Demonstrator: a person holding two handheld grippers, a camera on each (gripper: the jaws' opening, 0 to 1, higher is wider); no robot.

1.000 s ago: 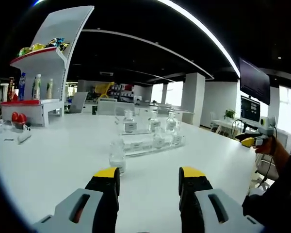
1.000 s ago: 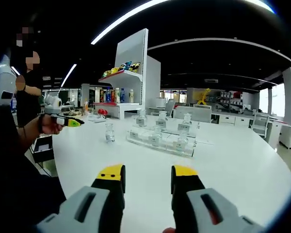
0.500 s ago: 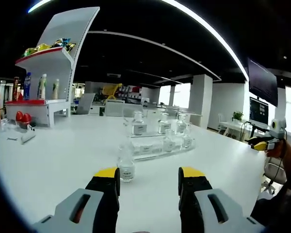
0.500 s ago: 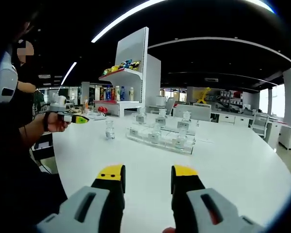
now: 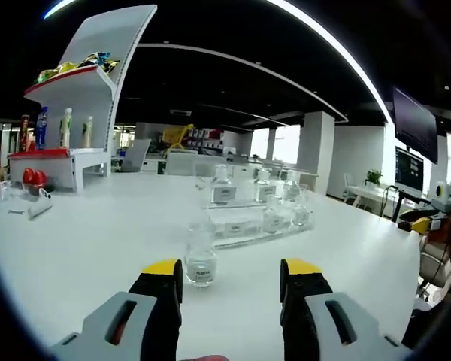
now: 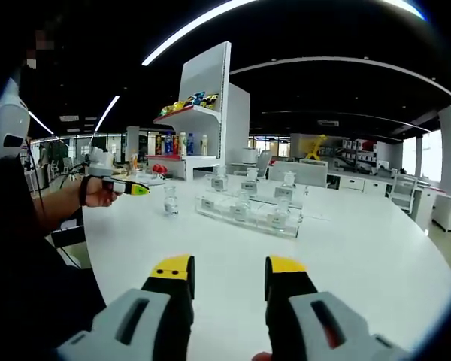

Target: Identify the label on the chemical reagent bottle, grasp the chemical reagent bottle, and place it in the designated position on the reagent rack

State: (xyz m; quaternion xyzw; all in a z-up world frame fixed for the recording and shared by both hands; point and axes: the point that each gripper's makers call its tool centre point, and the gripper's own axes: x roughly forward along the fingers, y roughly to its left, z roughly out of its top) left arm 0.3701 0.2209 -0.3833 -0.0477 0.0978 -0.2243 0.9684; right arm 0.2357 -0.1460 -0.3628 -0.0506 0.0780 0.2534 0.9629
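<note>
My left gripper [image 5: 230,272] is spread wide and holds nothing; its yellow-tipped jaws point at the lone reagent bottle [image 5: 201,258], which stands upright on the white table [image 5: 83,241], apart from the rack and on the side nearer me. The bottle sits just ahead of the jaw tips, closer to the left jaw, so I judge this to be the approach before the grasp, with the opening still needing to centre on the glass. The bottle is clear glass, squat and round, with a stopper and a small white label facing me. The label text is too small to read.

The reagent rack [image 5: 249,224] is a clear, stepped acrylic stand towards the middle of the table, with similar bottles standing on it in two rows. Labels face forward, presumably so that positions can be matched.

My right gripper [image 6: 228,271] is also open and empty, held back near the table's near edge, well apart from the rack. The table is smooth and glossy.
</note>
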